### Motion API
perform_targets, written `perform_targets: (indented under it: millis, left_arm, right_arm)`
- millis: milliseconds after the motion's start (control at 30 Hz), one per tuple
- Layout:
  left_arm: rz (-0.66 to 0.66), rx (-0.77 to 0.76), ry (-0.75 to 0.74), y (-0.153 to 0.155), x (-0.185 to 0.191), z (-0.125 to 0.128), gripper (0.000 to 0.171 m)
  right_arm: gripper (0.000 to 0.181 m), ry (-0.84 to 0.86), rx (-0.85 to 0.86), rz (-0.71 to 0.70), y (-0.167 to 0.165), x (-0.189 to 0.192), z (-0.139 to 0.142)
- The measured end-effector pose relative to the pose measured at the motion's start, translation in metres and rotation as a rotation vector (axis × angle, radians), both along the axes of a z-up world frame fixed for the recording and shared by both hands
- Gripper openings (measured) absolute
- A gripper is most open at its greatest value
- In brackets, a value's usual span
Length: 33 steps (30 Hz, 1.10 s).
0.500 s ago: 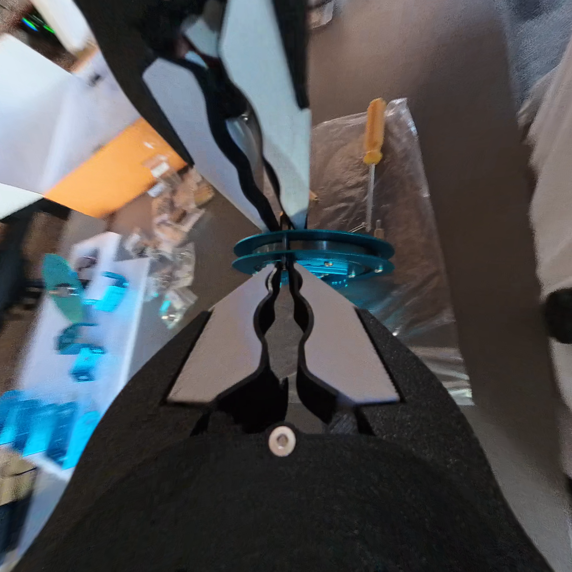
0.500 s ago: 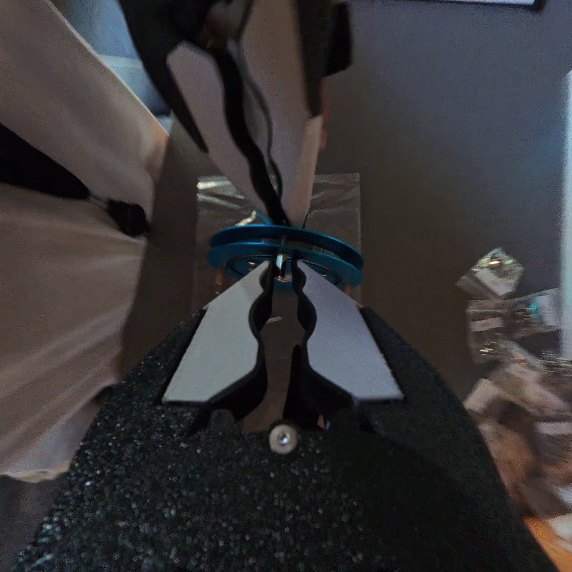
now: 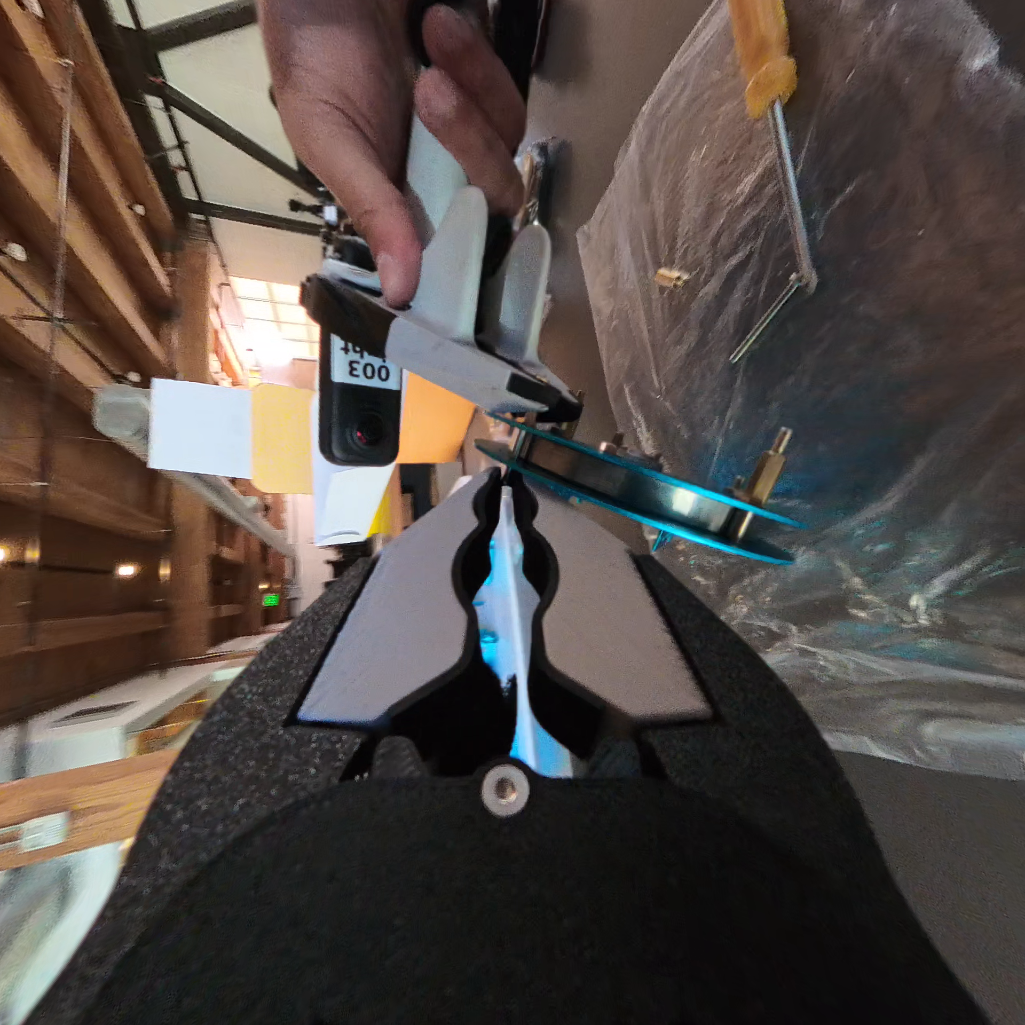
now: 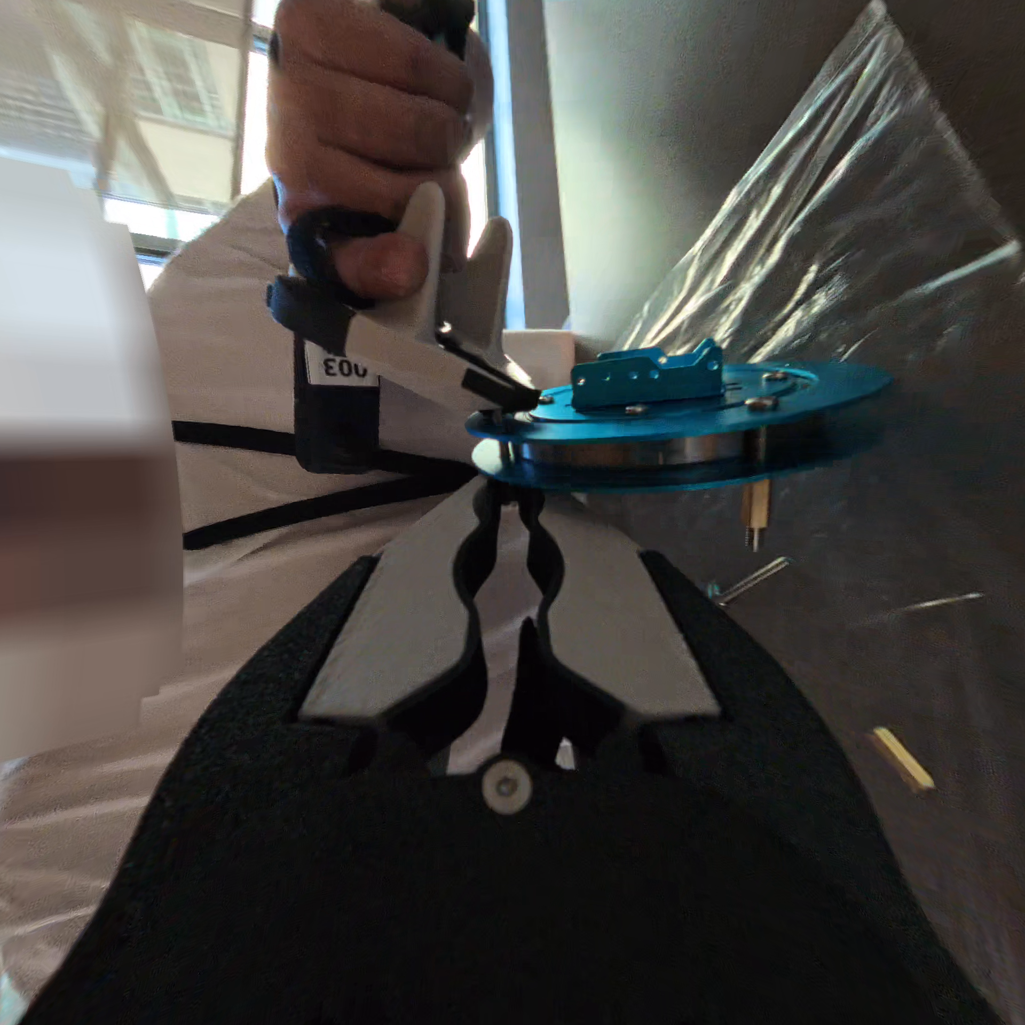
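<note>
Both your grippers, left (image 3: pixel 506 483) and right (image 4: pixel 507 499), have jaws pinched on the disc stack's (image 4: pixel 665 438) rim, discs lying flat, bracket (image 4: pixel 646 373) up.

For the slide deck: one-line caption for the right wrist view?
Both grippers pinch the blue disc assembly's rim above a plastic bag.

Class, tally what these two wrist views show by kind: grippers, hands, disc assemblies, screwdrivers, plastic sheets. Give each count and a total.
Grippers: 2, the left gripper and the right gripper
Hands: 2, the left hand and the right hand
blue disc assembly: 1
orange-handled screwdriver: 1
clear plastic sheet: 1
Total: 7
</note>
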<state>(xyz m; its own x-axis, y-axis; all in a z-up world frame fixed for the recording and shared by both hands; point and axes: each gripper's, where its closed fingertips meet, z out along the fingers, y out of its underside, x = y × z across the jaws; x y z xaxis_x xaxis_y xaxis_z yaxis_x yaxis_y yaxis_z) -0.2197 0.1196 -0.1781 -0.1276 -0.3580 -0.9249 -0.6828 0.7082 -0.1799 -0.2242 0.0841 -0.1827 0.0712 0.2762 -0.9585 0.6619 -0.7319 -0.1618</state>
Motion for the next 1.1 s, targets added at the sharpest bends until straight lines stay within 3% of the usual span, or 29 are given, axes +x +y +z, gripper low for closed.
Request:
perform_targets:
  millis: [67,200,367,567,633,833,900,967,1100]
  left_arm:
    - [0.033,-0.135,-0.023,0.002,-0.003,0.000,0.003]
    - [0.098,-0.558,-0.074,0.004,-0.008,-0.003,0.003]
    - [0.143,-1.007,-0.077,-0.001,-0.016,-0.005,0.003]
    - [0.139,-1.597,-0.114,-0.016,-0.022,-0.002,0.005]
    - [0.140,-1.708,-0.168,-0.014,-0.022,0.000,0.004]
    - [0.106,-1.838,-0.306,-0.011,-0.022,0.003,0.004]
    - [0.069,-1.726,-0.328,-0.010,-0.022,0.003,0.004]
    - [0.040,-1.493,-0.274,-0.013,-0.022,0.001,0.003]
    - [0.029,-0.961,-0.146,-0.014,-0.023,-0.002,0.003]
  right_arm:
    - [0.003,0.015,0.099,-0.015,0.004,-0.002,0.000]
    - [0.005,-0.042,0.712,0.016,0.024,-0.002,-0.001]
    - [0.009,-0.111,1.252,0.137,0.024,-0.007,-0.002]
    - [0.006,-0.169,1.720,0.227,0.040,-0.010,-0.001]
    - [0.005,-0.181,1.798,0.225,0.044,-0.010,-0.001]
    - [0.004,-0.194,2.003,0.264,0.045,-0.012,0.001]
    - [0.004,-0.218,2.014,0.273,0.046,-0.011,0.001]
    - [0.004,-0.196,1.818,0.251,0.041,-0.011,0.000]
    - [0.004,-0.093,1.101,0.115,0.025,-0.011,-0.002]
